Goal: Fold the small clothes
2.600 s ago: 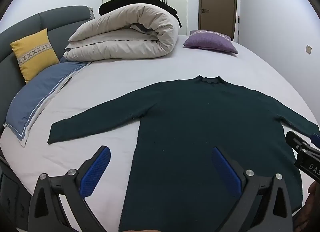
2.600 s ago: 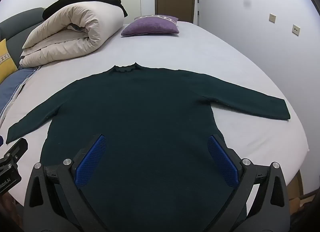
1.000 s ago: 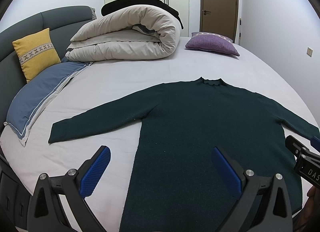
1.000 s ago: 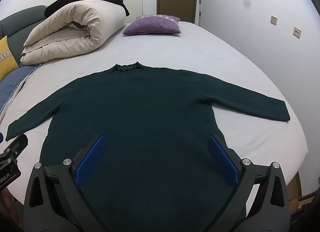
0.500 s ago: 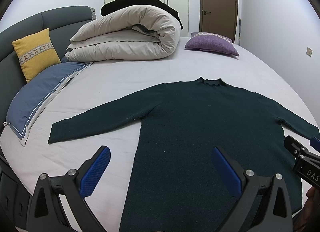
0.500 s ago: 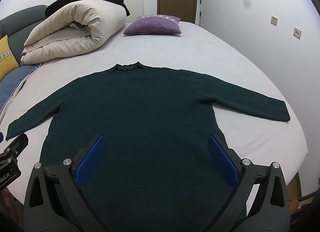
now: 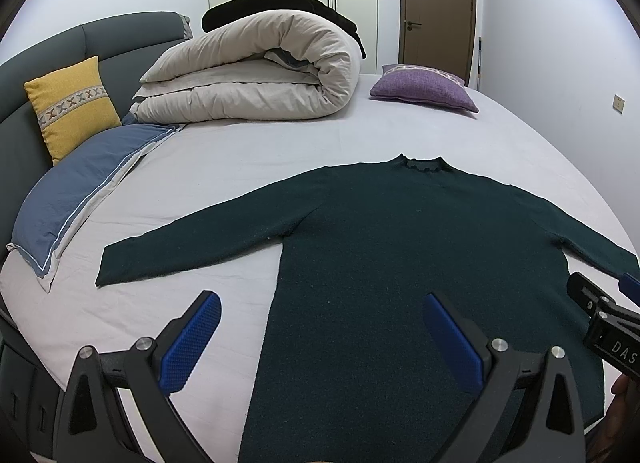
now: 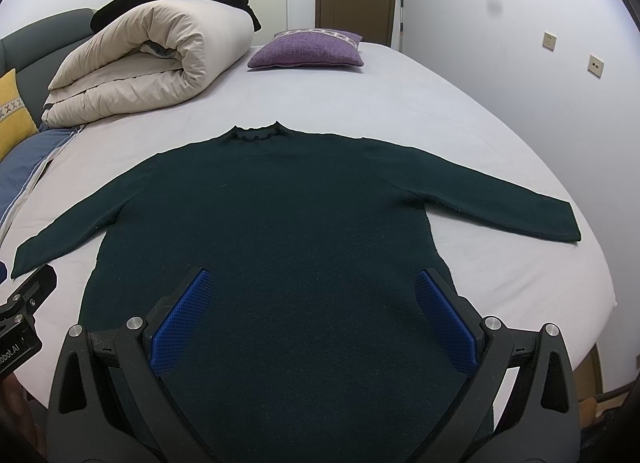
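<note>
Nearest, the left gripper [image 7: 320, 337] and right gripper [image 8: 314, 319] hovered with jaws wide apart and empty above the hem end of the dark green sweater [image 8: 272, 223]. It lay flat on the bed [image 8: 400, 103], hem at the near edge, sleeves spread toward both sides, collar pointing at the far end. The knit looked limp: a pinch through one layer might drag and bunch it. Farther back, the rolled duvet [image 7: 256, 75] and purple cushion [image 8: 308, 49] sat well apart.
</note>
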`<control>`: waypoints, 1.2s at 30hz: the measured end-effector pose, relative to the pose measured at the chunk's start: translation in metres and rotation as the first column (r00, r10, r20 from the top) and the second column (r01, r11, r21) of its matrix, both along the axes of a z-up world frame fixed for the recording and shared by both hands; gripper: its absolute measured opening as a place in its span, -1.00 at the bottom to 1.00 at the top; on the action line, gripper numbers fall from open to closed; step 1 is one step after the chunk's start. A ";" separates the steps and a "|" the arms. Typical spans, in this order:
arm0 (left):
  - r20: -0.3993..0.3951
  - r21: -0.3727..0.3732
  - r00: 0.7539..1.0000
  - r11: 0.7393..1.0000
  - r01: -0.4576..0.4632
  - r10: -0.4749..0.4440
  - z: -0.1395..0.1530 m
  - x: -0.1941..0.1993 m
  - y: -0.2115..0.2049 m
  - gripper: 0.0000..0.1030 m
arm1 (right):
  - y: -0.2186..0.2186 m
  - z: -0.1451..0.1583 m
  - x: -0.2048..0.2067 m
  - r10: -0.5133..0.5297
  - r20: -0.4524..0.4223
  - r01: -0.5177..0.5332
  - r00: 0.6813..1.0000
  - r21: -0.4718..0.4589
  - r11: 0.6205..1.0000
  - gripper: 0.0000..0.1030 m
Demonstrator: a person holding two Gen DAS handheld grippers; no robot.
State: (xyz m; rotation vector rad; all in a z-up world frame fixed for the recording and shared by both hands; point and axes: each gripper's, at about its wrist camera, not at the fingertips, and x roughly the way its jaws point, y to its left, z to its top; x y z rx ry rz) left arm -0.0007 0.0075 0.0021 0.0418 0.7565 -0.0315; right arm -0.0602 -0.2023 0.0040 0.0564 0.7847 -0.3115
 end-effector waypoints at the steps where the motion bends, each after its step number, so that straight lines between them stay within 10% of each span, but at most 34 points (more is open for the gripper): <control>1: 0.000 0.000 1.000 1.000 0.000 0.000 0.000 0.000 0.000 1.00 | 0.000 0.000 0.000 0.000 0.000 0.000 1.000 0.000 1.000 0.99; 27: -0.057 -0.036 0.998 0.999 0.019 -0.021 -0.014 0.017 -0.021 1.00 | -0.015 -0.011 0.008 -0.006 -0.018 0.006 1.000 0.015 1.000 0.99; 32: -0.103 -0.124 0.993 0.991 0.048 -0.061 -0.023 0.033 -0.025 1.00 | -0.068 -0.010 0.013 -0.009 0.022 0.007 1.000 0.083 0.997 0.99; 36: -0.160 -0.200 0.984 0.979 0.048 -0.081 -0.038 0.056 -0.029 1.00 | -0.191 -0.013 0.000 -0.179 0.108 0.139 0.978 0.305 0.942 0.99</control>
